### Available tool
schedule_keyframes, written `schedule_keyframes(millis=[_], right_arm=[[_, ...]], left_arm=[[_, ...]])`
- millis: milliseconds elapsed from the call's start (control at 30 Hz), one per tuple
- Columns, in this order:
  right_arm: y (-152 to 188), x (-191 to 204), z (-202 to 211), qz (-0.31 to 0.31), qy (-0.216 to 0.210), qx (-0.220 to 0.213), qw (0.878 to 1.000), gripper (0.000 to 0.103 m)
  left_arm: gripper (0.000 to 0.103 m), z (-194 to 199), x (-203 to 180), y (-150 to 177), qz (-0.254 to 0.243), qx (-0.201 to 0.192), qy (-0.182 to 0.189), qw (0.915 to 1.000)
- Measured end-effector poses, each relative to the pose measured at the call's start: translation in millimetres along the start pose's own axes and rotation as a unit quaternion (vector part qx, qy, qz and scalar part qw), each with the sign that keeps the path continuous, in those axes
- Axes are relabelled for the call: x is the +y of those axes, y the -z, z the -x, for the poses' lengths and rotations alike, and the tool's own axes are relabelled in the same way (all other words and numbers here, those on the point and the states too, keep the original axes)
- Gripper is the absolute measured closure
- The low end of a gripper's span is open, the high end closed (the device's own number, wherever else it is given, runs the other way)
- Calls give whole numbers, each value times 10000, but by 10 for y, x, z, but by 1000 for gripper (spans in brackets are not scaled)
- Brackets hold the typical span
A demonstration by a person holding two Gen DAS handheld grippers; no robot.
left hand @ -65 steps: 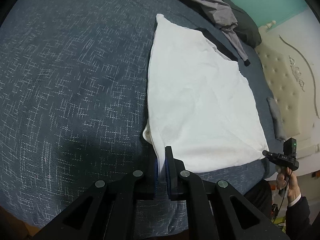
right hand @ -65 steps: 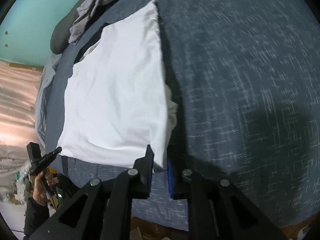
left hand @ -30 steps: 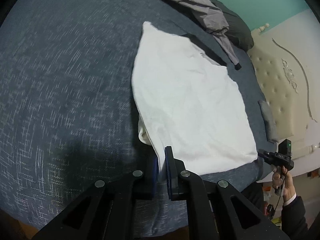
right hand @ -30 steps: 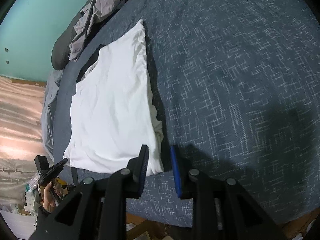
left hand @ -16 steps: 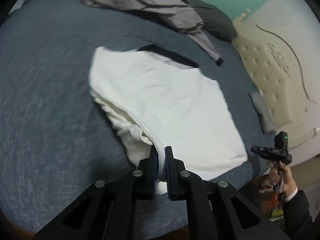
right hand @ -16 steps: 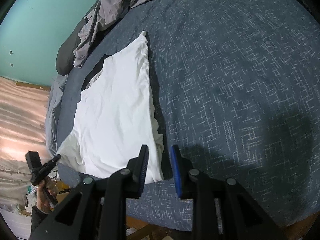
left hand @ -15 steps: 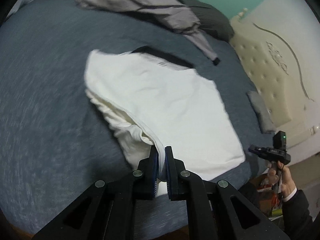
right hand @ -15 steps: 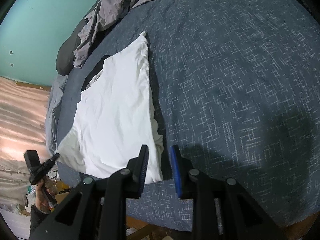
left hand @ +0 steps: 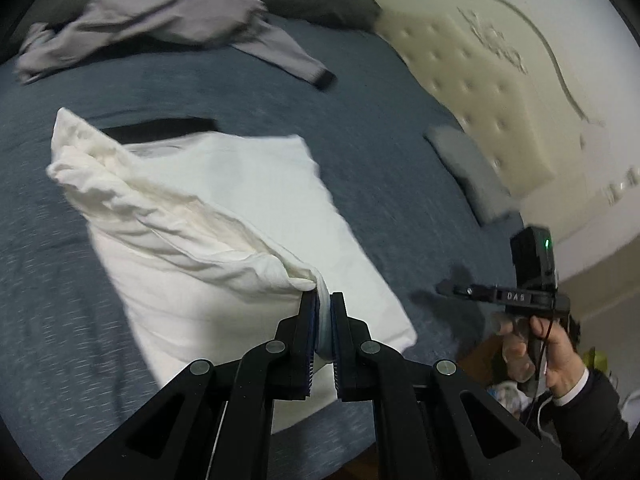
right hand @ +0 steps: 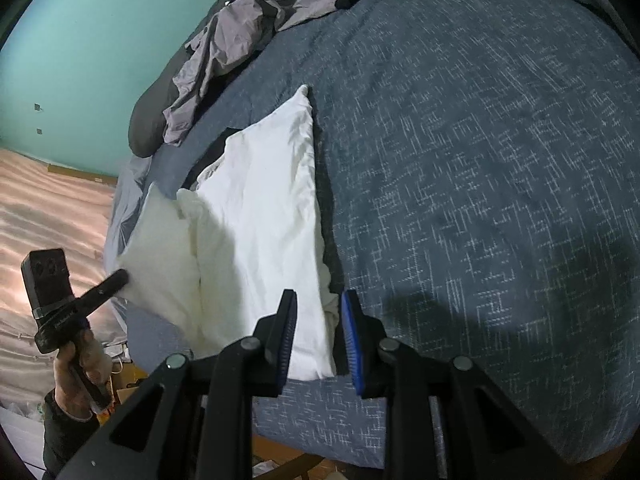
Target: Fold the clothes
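Bedroom with a teal wall [right hand: 80,60] and a bed spread with a dark blue flecked cover [right hand: 480,160] that fills most of both views. Left wrist view, left to right: crumpled grey garment [left hand: 152,20], far beyond the tongs near a dark pillow [left hand: 320,4]; white garment [left hand: 224,216], lying on the cover directly ahead of the left gripper [left hand: 324,312], its near corner raised off the bed and pinched between the pressed-together fingers, a puffed fold running away from them to upper left; black strip [left hand: 160,130] showing past the white cloth's far edge; cream tufted headboard [left hand: 480,92] to the far right; right hand [left hand: 532,344] in a dark sleeve at lower right, seen gripping the other tool's handle. Right wrist view, left to right: left hand [right hand: 78,368] with its tool, low left, holding the lifted white corner clear of the bed's edge; white garment stretching from there to the right gripper [right hand: 318,336], whose fingers stand parted above the cloth's near right corner, not closed on it; bare cover to the right of the tongs.
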State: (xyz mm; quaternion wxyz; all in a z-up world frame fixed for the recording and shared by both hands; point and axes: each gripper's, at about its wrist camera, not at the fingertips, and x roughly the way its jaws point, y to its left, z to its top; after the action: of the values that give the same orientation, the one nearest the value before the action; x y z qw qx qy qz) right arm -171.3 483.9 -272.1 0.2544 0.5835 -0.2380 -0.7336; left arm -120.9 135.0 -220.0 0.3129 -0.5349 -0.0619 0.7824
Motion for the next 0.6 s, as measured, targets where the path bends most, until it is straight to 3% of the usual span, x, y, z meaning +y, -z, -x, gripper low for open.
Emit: schedule_keyframes(millis=[133,367,533,600], right_arm=[[-17,-35,15,-19,-40,-2,10000,80],[-22,-54,-50,-30,-44,72,10000,80],[-12,72,-162,101,-96,191,9997,80],[0,161,-222,185,-155,273,9993,80]], left_arm=[[96,-385,-221,46,-154,259,30,9995],[95,-828,-233,213,-51,600,-25,9982],[94,-961,-134,286,127,676,11,9976],[88,-933,-83,295,278,635,125,9975]])
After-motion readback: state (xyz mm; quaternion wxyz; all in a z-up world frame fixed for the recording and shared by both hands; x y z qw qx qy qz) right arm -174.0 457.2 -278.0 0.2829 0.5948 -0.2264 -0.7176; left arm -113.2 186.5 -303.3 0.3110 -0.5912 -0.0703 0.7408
